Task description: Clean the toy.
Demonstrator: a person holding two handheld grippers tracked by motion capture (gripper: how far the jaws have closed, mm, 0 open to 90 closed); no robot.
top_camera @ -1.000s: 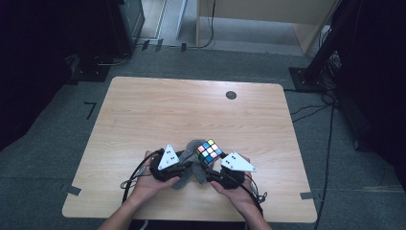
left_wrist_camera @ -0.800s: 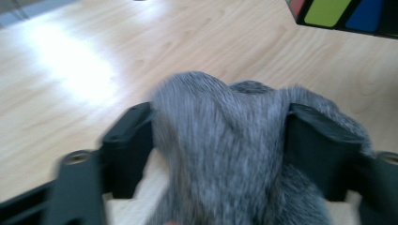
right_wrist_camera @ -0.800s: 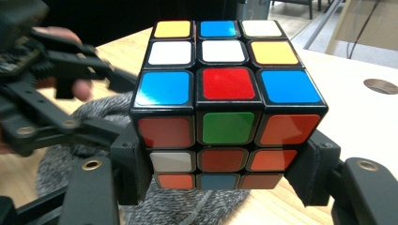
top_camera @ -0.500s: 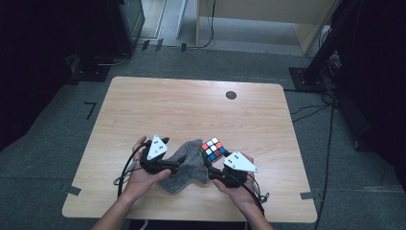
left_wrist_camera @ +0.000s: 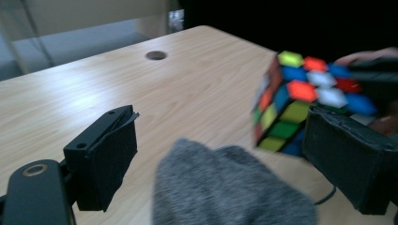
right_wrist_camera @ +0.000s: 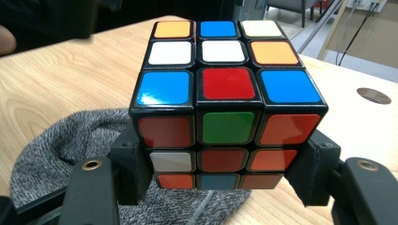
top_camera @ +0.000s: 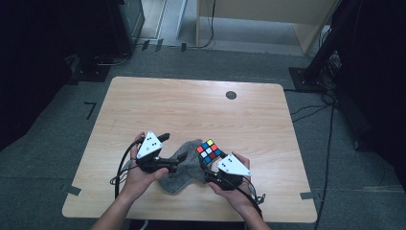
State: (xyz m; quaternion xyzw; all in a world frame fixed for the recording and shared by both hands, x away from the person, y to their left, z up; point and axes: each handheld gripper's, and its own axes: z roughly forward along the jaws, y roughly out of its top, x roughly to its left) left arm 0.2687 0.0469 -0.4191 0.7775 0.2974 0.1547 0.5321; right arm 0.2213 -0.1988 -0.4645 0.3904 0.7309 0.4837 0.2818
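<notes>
- Right tool (top_camera: 210, 168) clamped on cube (top_camera: 209, 151), held above the cloth (top_camera: 184, 168) near tabletop (top_camera: 191, 103) front edge.
- Left tool (top_camera: 173, 152) jaws had just been opening; stood apart, nothing between, cloth below.
- Advice: regrip cloth firmly, keep cube steady, wipe one face at a time.

This looks like a lab or test room, not a home. A plain wooden surface (top_camera: 191, 110) with a round cable hole (top_camera: 231, 95) stands alone on grey carpet (top_camera: 62, 143). Bits of tape (top_camera: 90, 108) mark the floor at 9 o'clock. Black stands (top_camera: 325, 57) and loose cables (top_camera: 330, 139) sit at 2 o'clock. A pale wooden cabinet (top_camera: 268, 19) is at 12 o'clock.
</notes>
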